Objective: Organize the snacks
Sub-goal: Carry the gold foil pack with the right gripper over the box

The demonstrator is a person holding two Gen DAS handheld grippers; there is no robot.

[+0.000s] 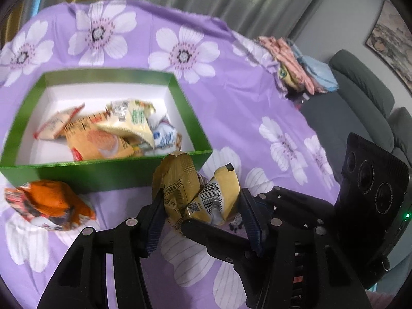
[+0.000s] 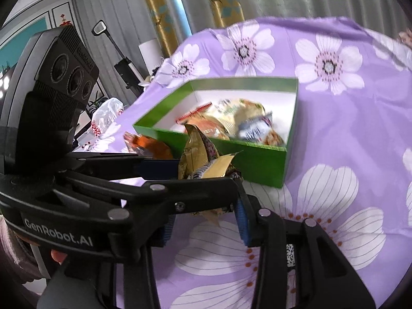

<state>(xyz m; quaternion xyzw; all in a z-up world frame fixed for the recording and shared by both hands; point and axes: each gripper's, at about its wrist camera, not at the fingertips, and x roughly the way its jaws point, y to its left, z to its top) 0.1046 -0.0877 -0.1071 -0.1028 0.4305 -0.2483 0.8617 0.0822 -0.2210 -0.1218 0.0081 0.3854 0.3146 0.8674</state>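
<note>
We see the box (image 1: 108, 172) on the cloth (image 1: 231, 108), packets (image 1: 110, 131) inside it; one packet (image 1: 49, 206) lies near its left corner, clothes (image 1: 298, 69) far right.

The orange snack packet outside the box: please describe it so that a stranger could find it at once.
Start from the green box on the purple flowered cloth. The orange snack packet lies on the cloth just outside the box's near wall, left of the gold packets gripped between the claws. It alone is bright orange, crumpled, and neither boxed nor gripped.

Soft daylight, motion blur, fisheye-warped edges
</note>
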